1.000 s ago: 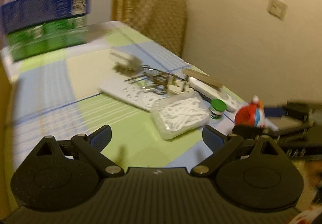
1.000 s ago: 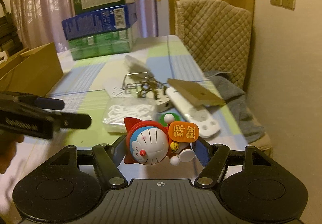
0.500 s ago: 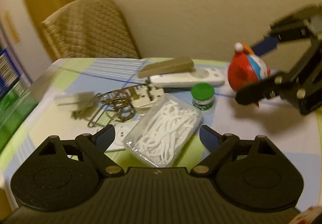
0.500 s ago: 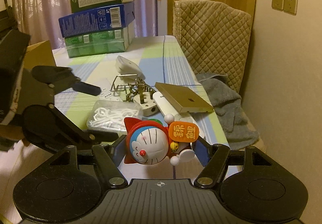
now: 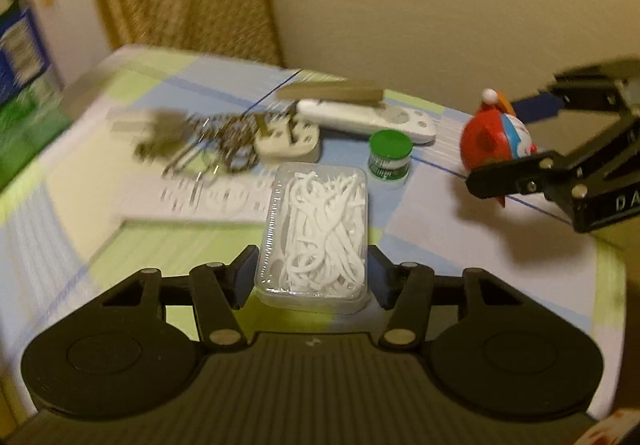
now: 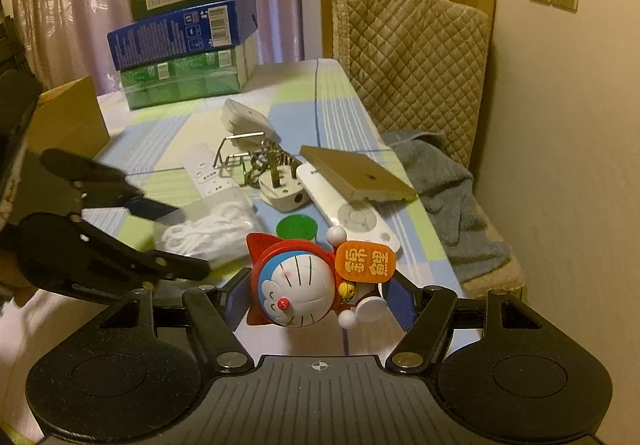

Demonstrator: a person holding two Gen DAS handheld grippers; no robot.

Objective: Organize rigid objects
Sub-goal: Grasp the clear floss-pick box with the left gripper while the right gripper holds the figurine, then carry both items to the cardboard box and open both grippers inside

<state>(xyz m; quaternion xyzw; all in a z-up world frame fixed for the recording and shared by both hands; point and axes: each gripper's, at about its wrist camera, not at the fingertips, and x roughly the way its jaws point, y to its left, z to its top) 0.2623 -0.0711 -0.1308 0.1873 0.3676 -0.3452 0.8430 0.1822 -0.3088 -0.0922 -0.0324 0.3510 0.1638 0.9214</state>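
My left tongs (image 5: pixel 312 277), wide a moment ago, are closing around the clear plastic box of white floss picks (image 5: pixel 316 233) on the checked tablecloth (image 5: pixel 440 245); pickup imminent. My right tongs (image 6: pixel 318 297) still clamp the red-and-blue cat figurine (image 6: pixel 300 289).

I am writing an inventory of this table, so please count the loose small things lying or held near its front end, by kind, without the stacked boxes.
Toy figure: 1
Clear box of floss picks: 1
Green-lidded jar: 1
White remote: 1
White plug: 1
White power strip: 1
Flat tan box: 1
Metal wire puzzle: 1
Total: 8
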